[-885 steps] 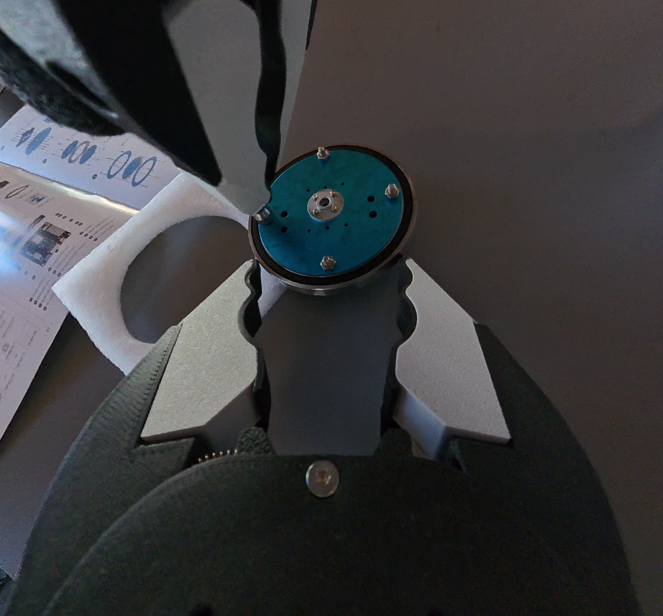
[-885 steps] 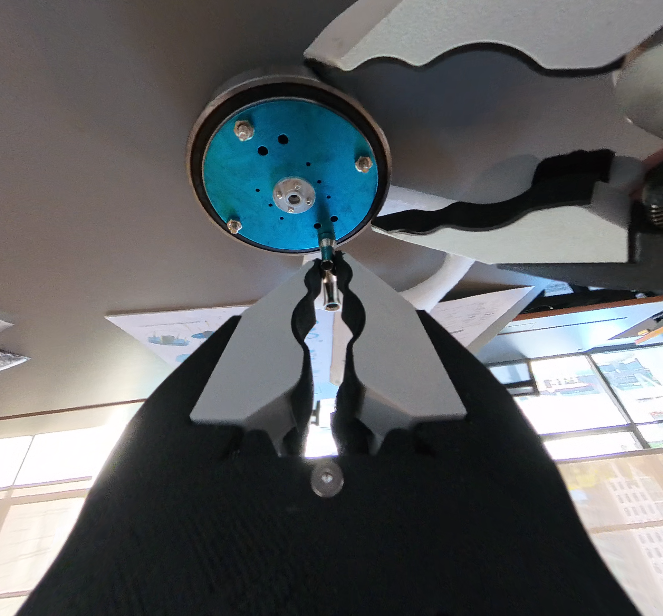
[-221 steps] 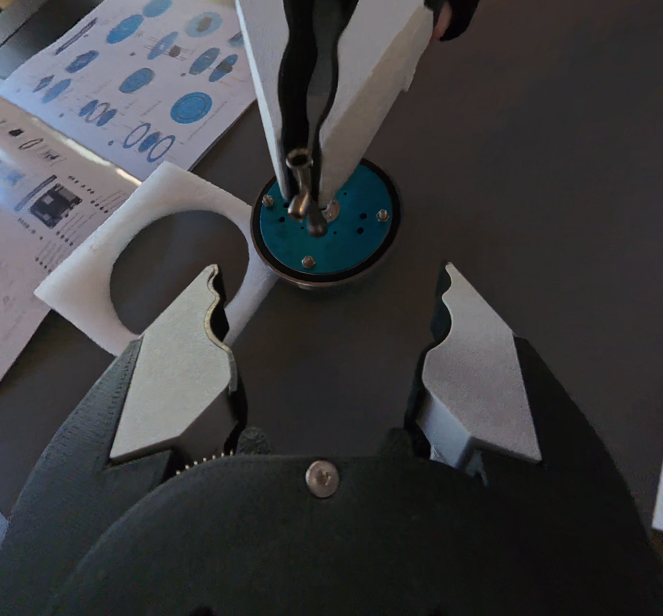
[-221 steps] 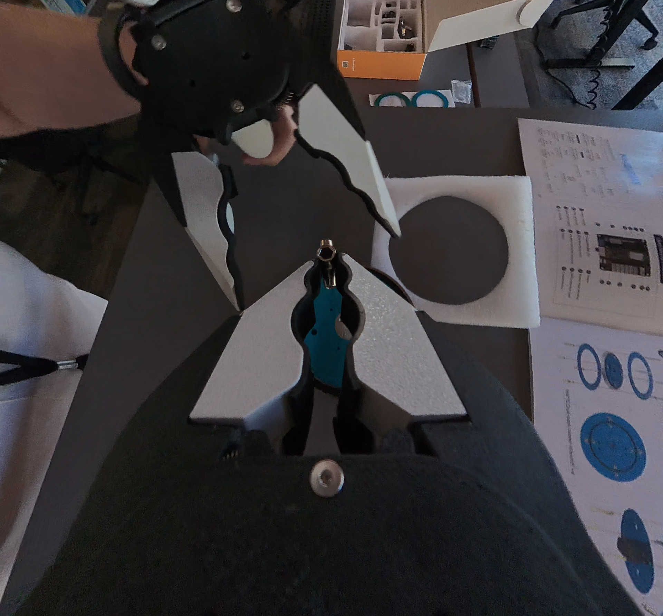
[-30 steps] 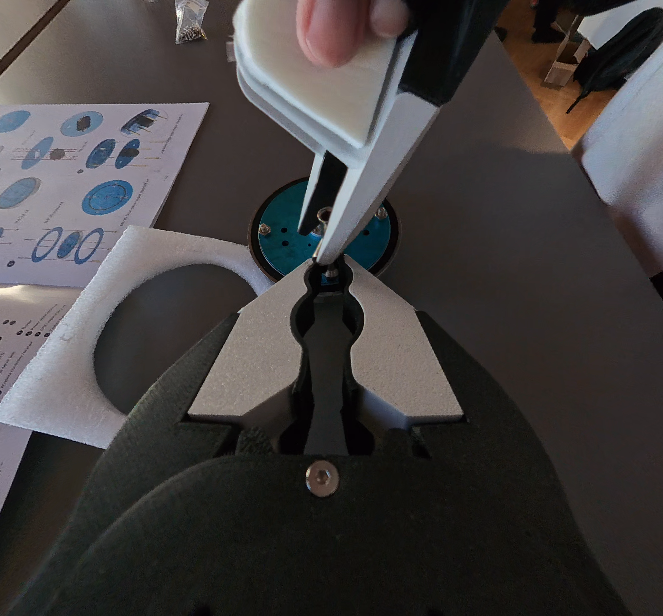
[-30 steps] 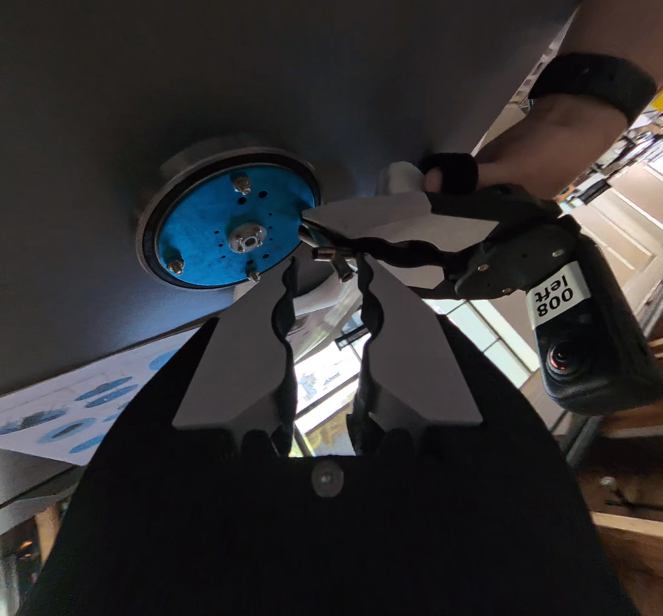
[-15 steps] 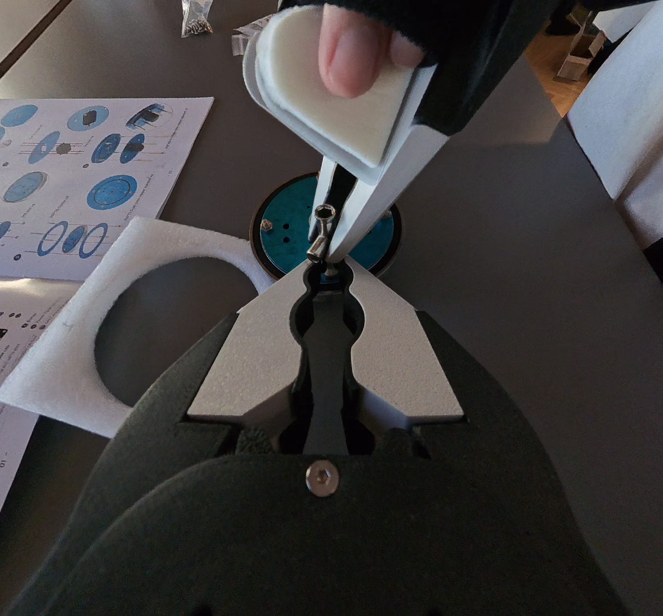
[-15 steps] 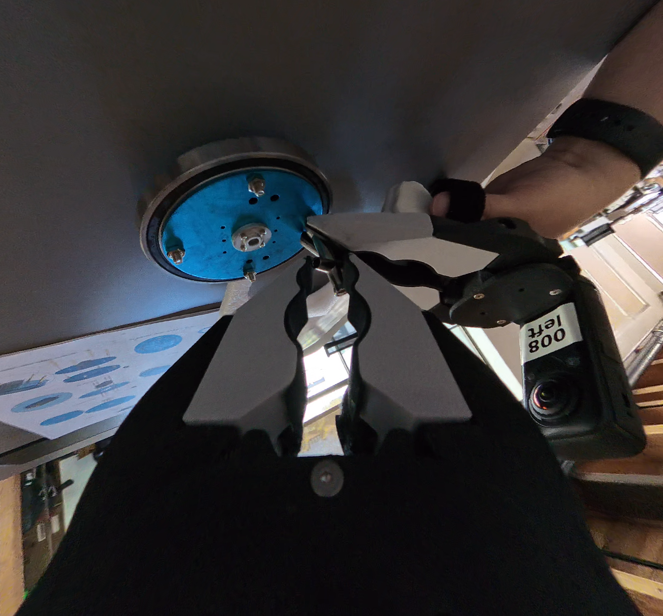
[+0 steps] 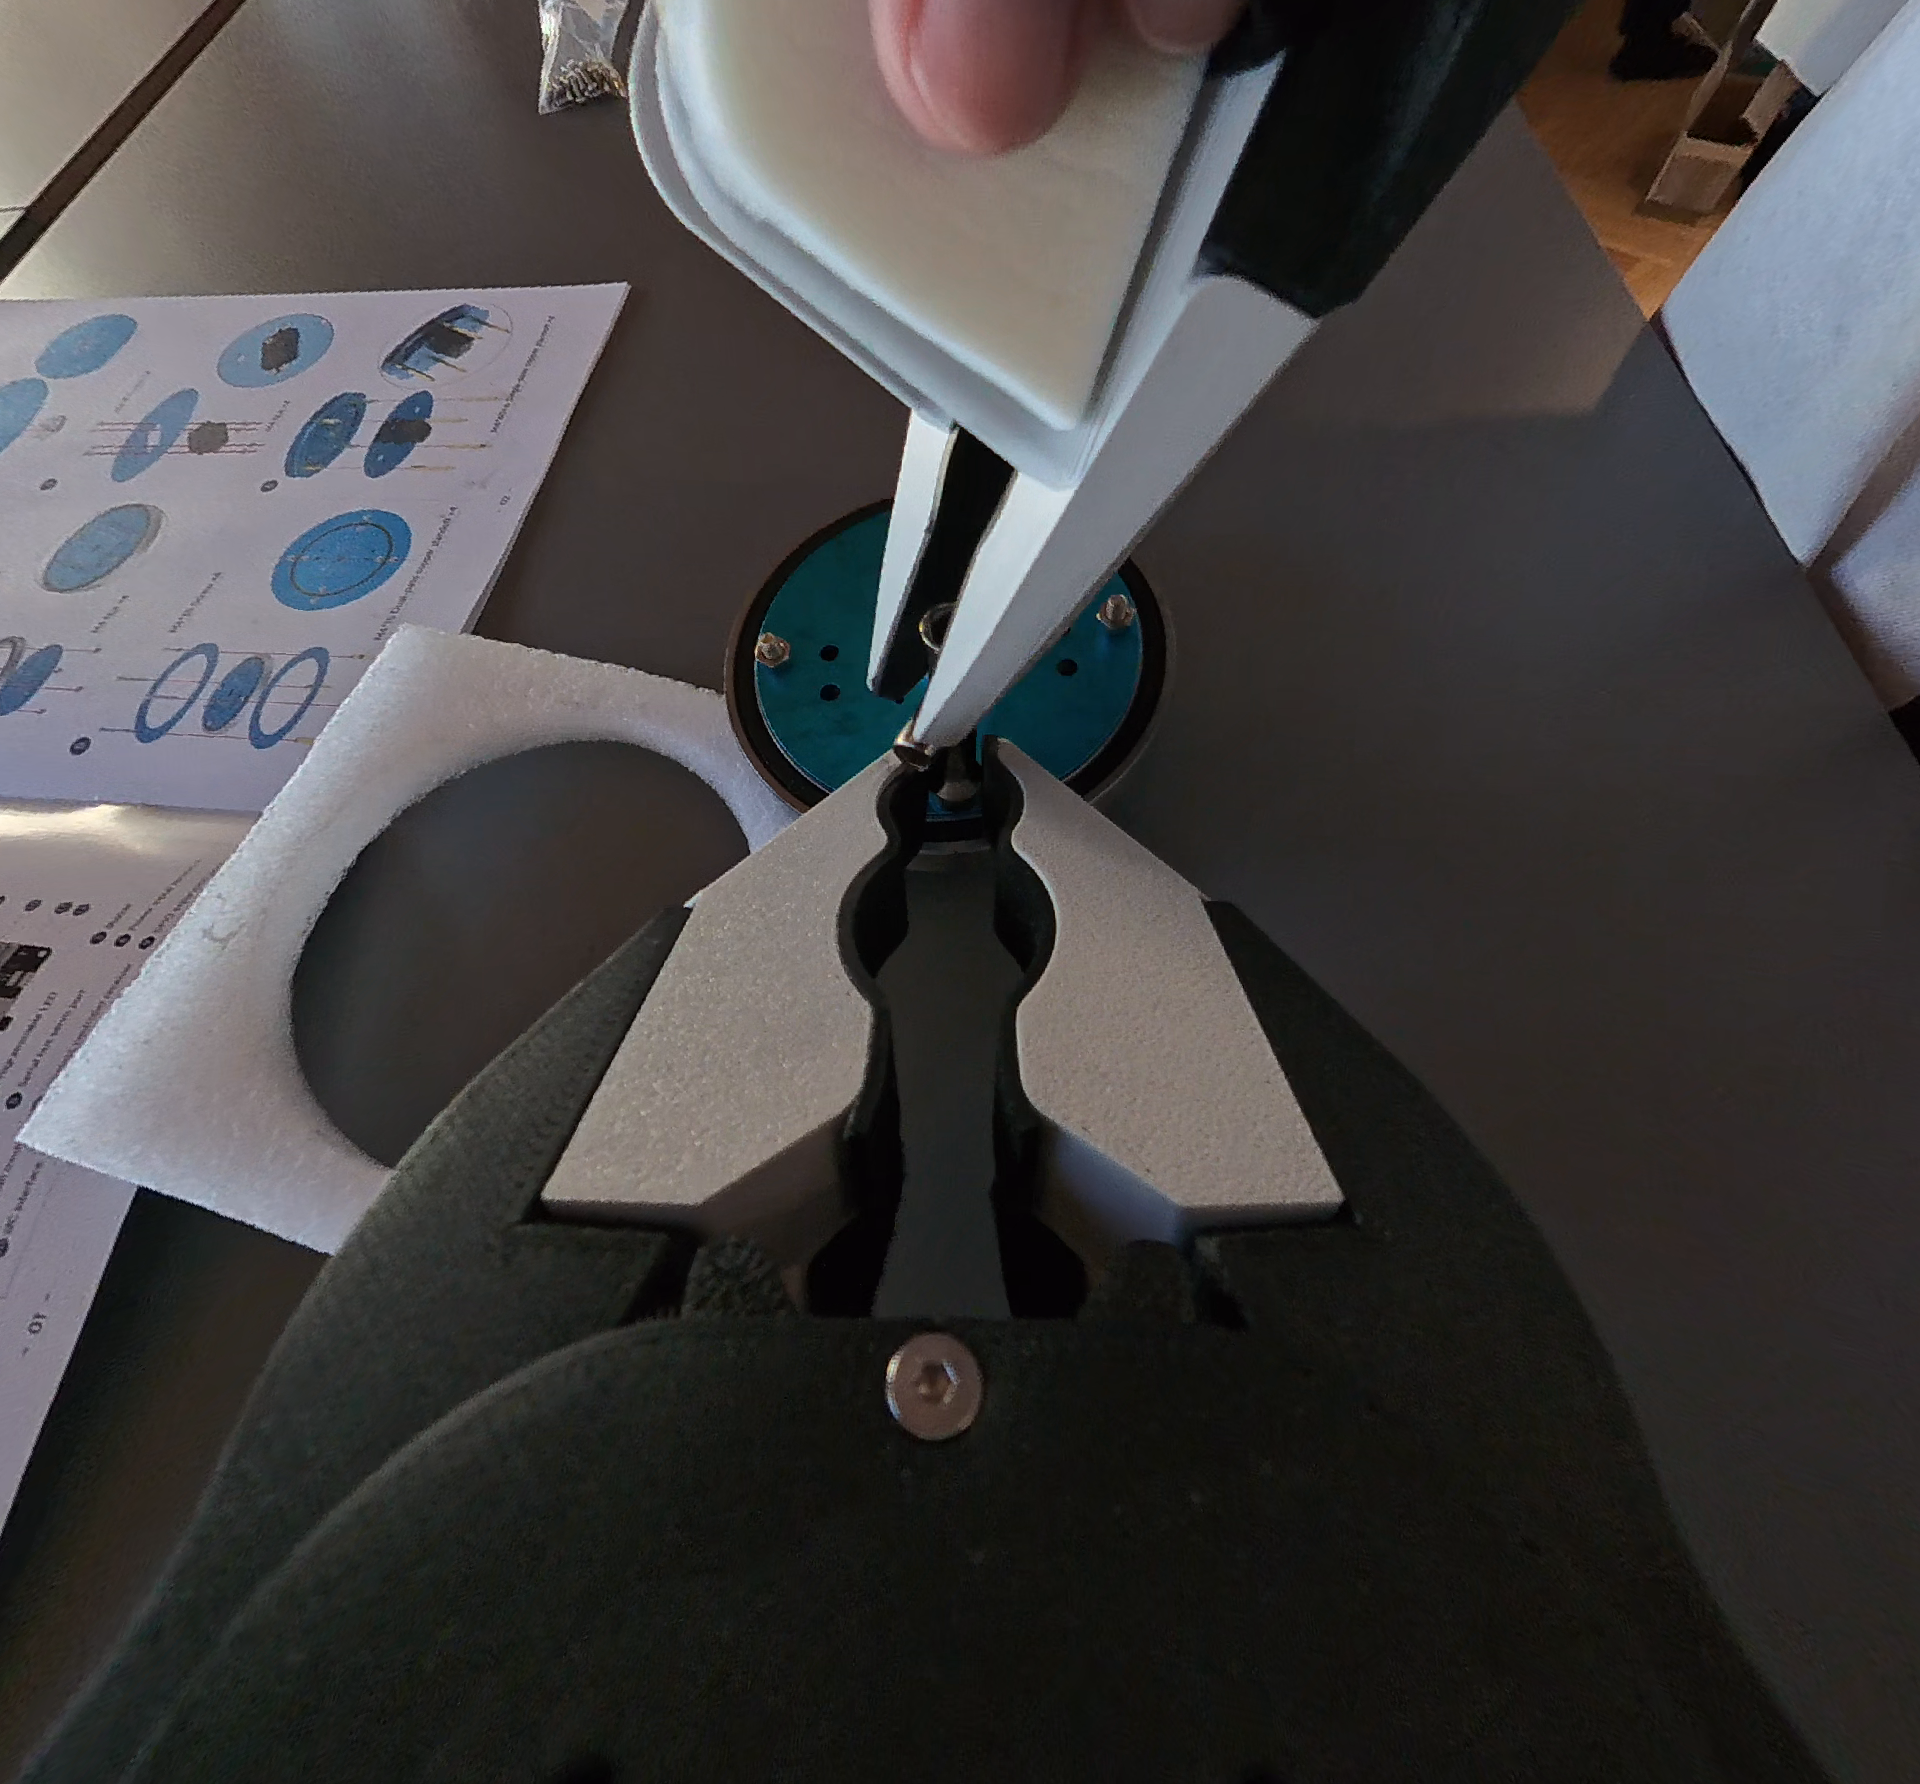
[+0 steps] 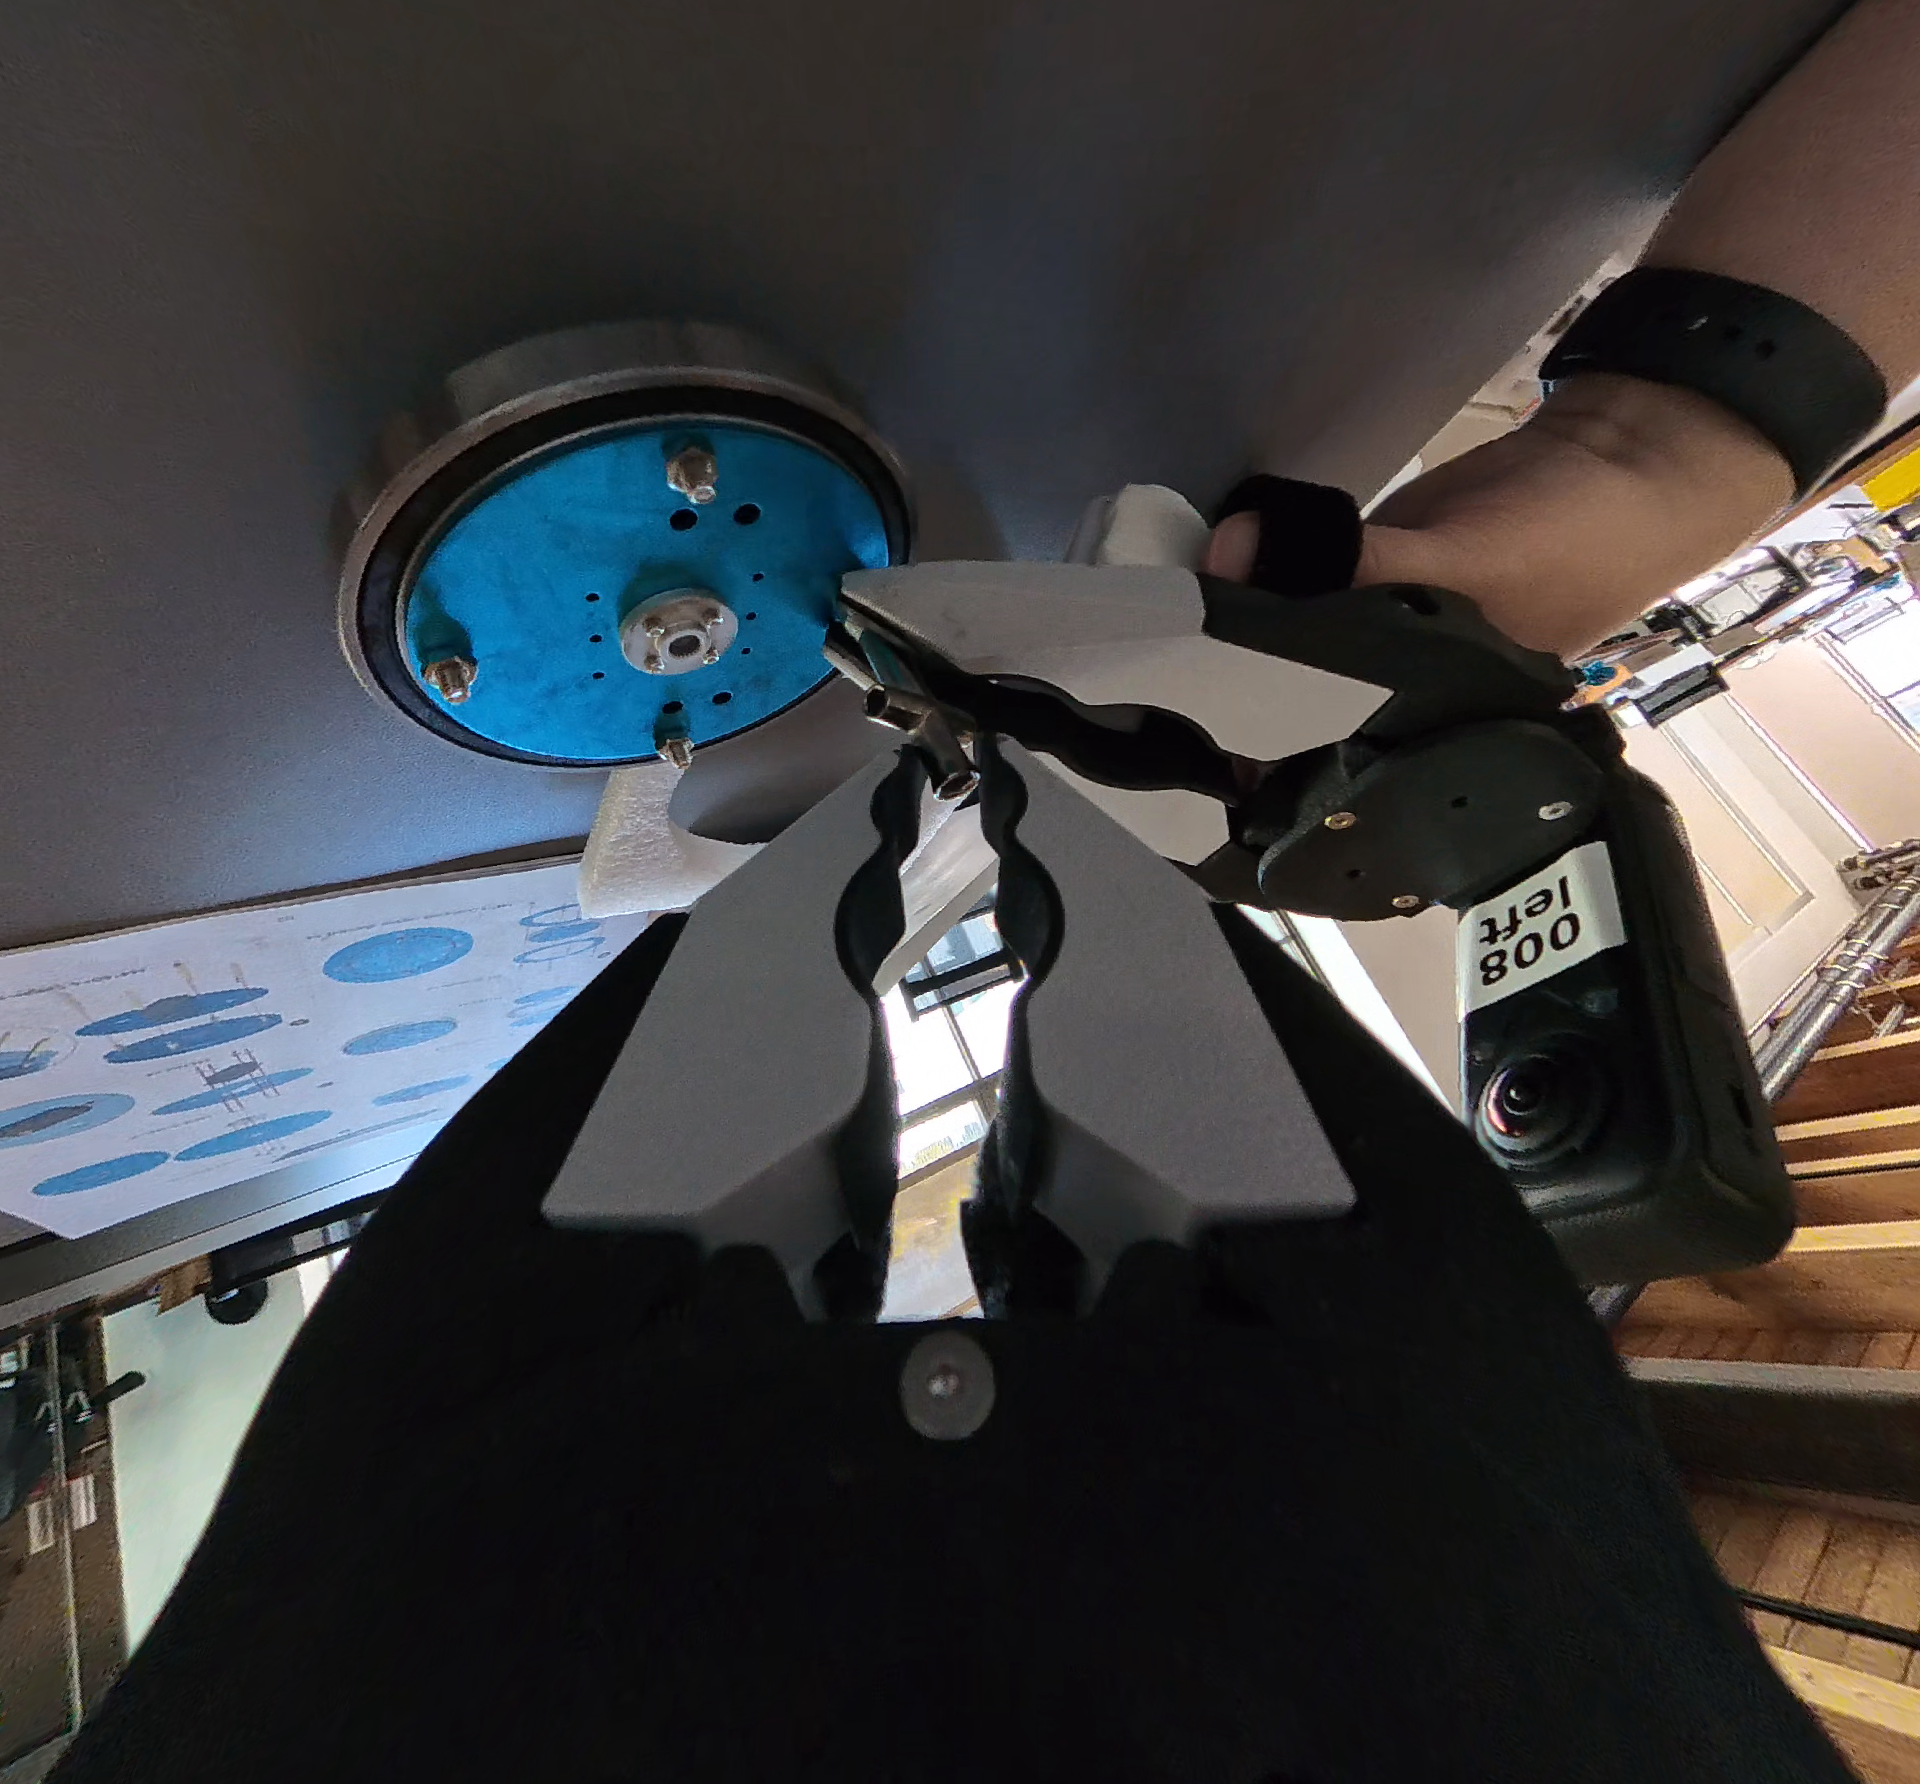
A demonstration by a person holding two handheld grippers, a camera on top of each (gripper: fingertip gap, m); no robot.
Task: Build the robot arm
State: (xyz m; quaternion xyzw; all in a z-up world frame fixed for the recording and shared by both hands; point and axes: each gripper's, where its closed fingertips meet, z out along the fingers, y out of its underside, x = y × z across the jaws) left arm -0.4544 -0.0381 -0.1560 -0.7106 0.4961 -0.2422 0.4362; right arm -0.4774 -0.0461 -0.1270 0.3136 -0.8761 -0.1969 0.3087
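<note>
A small socket wrench (image 10: 902,704), beside the blue disc (image 10: 582,591), is pinched by the left gripper (image 9: 951,763). The right gripper (image 10: 945,758), wider before, is now closed onto it.

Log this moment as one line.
left gripper shut on small wrench | right gripper tips flank wrench end, grip unclear | blue disc flat on table

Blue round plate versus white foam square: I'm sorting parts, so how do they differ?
The blue round plate is a disc carrying nuts and small holes; the white foam square is a straight-edged sheet with one large round cut-out. Both lie flat on the dark grey table.
</note>
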